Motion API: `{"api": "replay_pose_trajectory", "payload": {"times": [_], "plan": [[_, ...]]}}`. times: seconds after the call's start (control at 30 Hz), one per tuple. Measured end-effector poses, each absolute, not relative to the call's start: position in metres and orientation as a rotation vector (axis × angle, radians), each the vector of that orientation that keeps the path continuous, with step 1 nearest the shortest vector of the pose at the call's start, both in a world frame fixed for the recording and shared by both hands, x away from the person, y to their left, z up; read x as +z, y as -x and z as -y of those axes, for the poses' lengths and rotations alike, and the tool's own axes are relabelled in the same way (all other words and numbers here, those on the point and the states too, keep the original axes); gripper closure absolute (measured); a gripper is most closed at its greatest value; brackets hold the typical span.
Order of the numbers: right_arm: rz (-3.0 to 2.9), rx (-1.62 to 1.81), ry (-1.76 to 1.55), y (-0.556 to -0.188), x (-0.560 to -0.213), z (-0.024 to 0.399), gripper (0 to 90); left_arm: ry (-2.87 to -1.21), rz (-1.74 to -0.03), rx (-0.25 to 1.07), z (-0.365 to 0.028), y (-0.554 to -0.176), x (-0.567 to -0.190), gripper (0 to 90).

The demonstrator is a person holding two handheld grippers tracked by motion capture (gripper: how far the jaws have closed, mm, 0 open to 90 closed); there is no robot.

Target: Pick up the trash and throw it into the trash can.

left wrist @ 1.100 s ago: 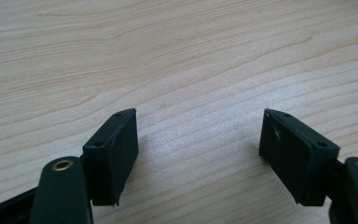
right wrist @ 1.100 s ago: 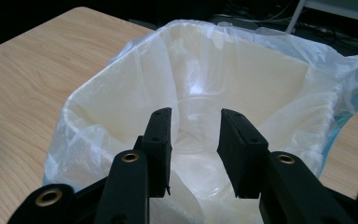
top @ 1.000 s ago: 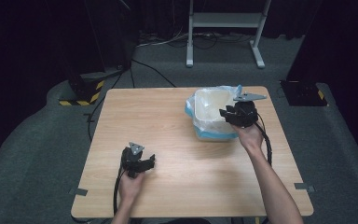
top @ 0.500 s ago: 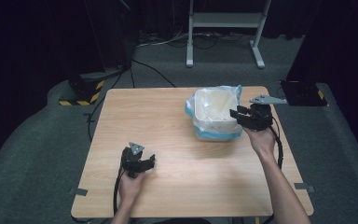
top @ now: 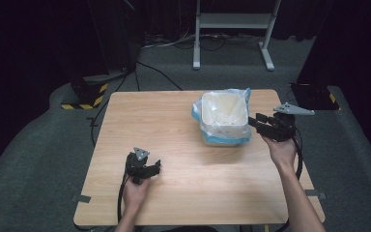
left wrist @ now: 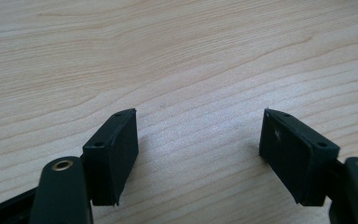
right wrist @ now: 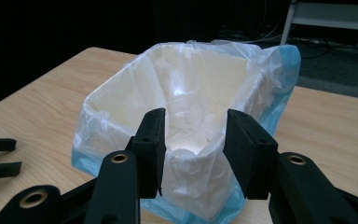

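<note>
- The white bin [top: 224, 116] with a thin bag [right wrist: 279, 70] over it sits at the far right of the counter [top: 174, 140].
- The right claw [top: 262, 123] is just beside the bin's right edge, partly open and empty, maybe ready to pinch the bag.
- The left claw [top: 150, 166] rests low over bare wood at the near left, wide open, holding nothing.

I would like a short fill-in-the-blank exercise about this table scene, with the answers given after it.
1. The white bin is lined with a clear plastic ____.
2. The left claw hangs over bare ____ with its jaws apart.
3. The right claw is at the bin's near ____, jaws apart.
4. The bin stands nearer the person's ____ hand.

Missing words: bag; wood; corner; right
</note>
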State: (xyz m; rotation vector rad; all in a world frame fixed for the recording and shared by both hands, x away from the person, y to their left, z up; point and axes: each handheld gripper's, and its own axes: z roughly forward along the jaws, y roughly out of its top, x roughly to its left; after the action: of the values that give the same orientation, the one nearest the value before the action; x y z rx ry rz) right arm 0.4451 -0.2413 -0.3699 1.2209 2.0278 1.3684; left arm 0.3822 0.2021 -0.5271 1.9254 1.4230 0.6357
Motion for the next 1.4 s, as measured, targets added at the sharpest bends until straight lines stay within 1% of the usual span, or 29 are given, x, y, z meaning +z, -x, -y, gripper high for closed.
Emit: {"api": "replay_pose_trajectory", "payload": {"times": [0.33,0.9,1.4], "plan": [[-2.016,1.385,-1.241,-0.433,-0.377,0.254,57.0,-1.926,-1.423,0.636,-0.202,-0.382,-0.527,27.9],[-1.989,1.398,-1.296,-0.408,-0.404,0.276,56.6,-1.926,-1.422,0.636,-0.202,-0.382,-0.527,27.9],[-1.993,1.366,-1.331,-0.393,-0.427,0.280,56.3,-1.925,-1.423,0.636,-0.202,-0.382,-0.527,27.9]]}}
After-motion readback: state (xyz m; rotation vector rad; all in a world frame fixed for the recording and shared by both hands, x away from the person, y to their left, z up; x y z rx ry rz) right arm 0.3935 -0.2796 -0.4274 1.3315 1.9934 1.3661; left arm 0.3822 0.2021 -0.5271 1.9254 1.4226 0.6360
